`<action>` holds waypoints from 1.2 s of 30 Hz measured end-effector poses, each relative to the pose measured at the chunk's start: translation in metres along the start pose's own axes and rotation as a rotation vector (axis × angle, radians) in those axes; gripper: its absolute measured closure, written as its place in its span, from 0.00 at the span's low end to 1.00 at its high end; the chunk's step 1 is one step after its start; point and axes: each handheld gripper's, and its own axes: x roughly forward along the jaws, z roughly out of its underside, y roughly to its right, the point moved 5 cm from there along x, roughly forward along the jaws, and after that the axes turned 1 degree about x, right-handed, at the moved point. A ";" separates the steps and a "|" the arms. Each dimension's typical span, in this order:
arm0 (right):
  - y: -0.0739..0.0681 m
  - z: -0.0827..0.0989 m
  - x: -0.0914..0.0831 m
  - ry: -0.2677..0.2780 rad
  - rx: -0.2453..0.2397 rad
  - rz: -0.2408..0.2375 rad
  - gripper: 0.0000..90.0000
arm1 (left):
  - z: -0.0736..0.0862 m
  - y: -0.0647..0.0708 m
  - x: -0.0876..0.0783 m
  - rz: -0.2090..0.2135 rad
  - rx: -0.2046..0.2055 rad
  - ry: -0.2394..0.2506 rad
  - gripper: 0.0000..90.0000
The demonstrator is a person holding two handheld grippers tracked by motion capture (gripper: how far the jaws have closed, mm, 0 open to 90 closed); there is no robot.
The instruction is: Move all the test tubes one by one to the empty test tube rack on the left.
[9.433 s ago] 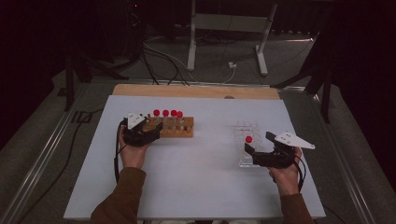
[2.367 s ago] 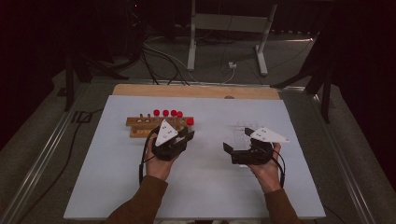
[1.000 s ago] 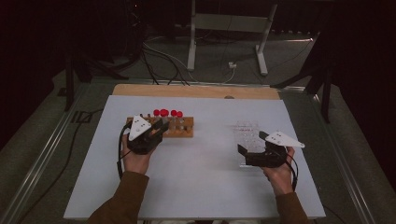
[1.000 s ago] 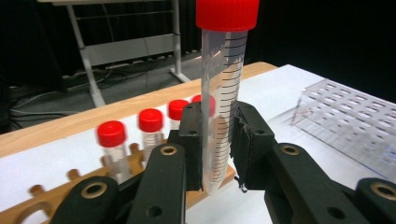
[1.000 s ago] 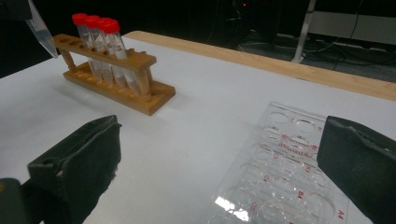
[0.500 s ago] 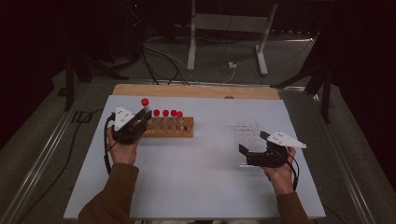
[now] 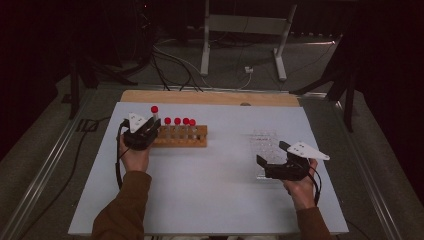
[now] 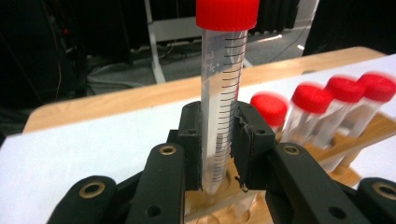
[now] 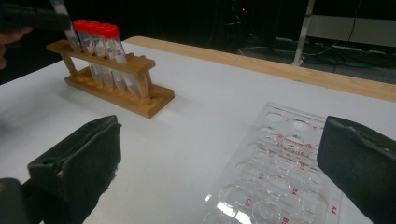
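My left gripper (image 7: 150,129) (image 8: 219,140) is shut on a clear graduated tube with a red cap (image 8: 223,84) (image 7: 154,114). It holds the tube upright, with the tip just entering a hole at the left end of the wooden rack (image 7: 186,141) (image 9: 122,98). Several red-capped tubes (image 7: 178,125) (image 8: 322,112) (image 9: 99,46) stand in that rack to the right of it. My right gripper (image 7: 274,159) (image 9: 219,158) stands open with nothing between its fingers, low over the near edge of a clear plastic well tray (image 7: 263,142) (image 9: 275,172).
The rack and tray sit on a white table top (image 7: 210,185) with a wooden strip (image 7: 210,97) along its far edge. Beyond it are a dark floor, cables and a metal stand (image 7: 240,30).
My left gripper has carried the tube rightward and down, from above and left of the rack to its left-end hole. The right gripper has stayed put.
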 end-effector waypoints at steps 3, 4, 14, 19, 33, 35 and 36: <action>0.000 0.000 0.000 0.001 0.001 -0.001 0.00 | 0.010 0.000 0.003 -0.003 -0.004 -0.027 0.84; -0.001 0.000 0.000 0.002 -0.001 -0.002 0.00 | 0.014 0.000 0.004 -0.004 -0.004 -0.037 0.83; 0.000 0.001 -0.001 -0.002 -0.002 0.003 0.00 | 0.021 0.001 -0.004 0.030 -0.035 -0.056 0.54; 0.003 0.003 -0.006 -0.001 -0.003 0.010 0.00 | 0.025 -0.006 -0.027 0.033 -0.061 -0.028 0.29; 0.004 0.013 -0.014 0.016 -0.025 0.014 0.00 | 0.042 0.006 -0.101 0.114 -0.069 0.057 0.02; 0.005 0.013 -0.015 0.025 -0.023 0.013 0.00 | 0.045 0.009 -0.106 0.115 -0.055 0.065 0.02; 0.004 0.014 -0.015 0.030 -0.019 0.013 0.00 | 0.046 0.010 -0.108 0.114 -0.047 0.070 0.01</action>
